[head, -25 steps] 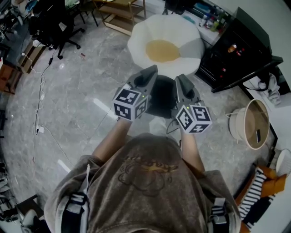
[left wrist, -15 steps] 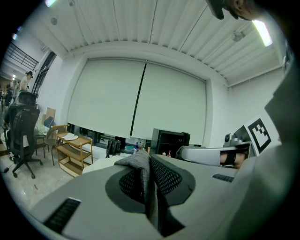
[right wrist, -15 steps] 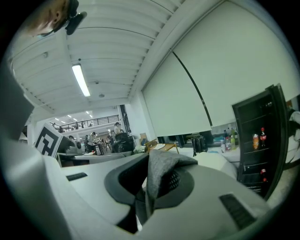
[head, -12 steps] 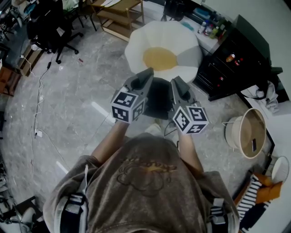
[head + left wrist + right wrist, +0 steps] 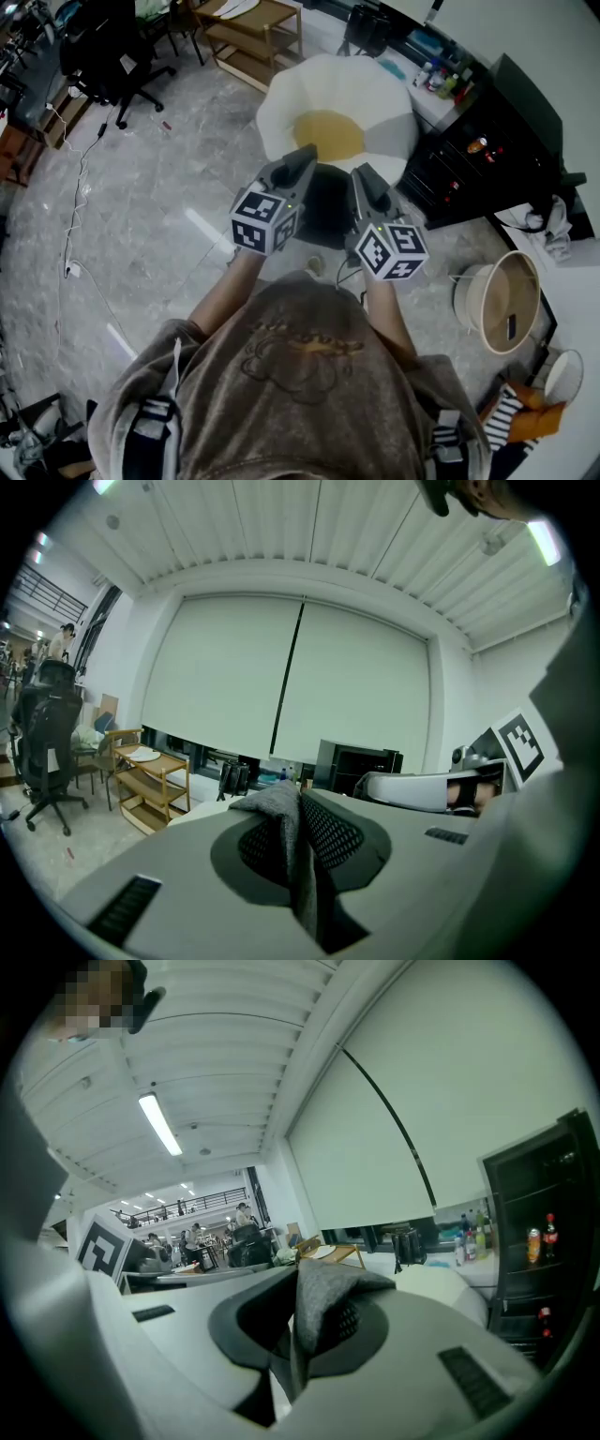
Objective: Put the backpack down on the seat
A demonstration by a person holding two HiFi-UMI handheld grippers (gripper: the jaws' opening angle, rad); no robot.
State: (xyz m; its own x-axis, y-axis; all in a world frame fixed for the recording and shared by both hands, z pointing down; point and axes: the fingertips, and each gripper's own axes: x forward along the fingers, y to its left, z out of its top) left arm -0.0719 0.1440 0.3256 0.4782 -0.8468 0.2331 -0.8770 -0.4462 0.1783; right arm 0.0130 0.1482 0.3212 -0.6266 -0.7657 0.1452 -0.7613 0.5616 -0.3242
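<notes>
My left gripper (image 5: 302, 155) and right gripper (image 5: 364, 174) are each clamped on a grey strap (image 5: 286, 822) of the backpack (image 5: 323, 211). The backpack hangs between and below them. The white seat (image 5: 356, 89) lies just ahead of the jaw tips.

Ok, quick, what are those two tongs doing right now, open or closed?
Left tongs: closed, pinching grey fabric of the backpack.
Right tongs: closed, pinching the backpack's fabric too.
</notes>
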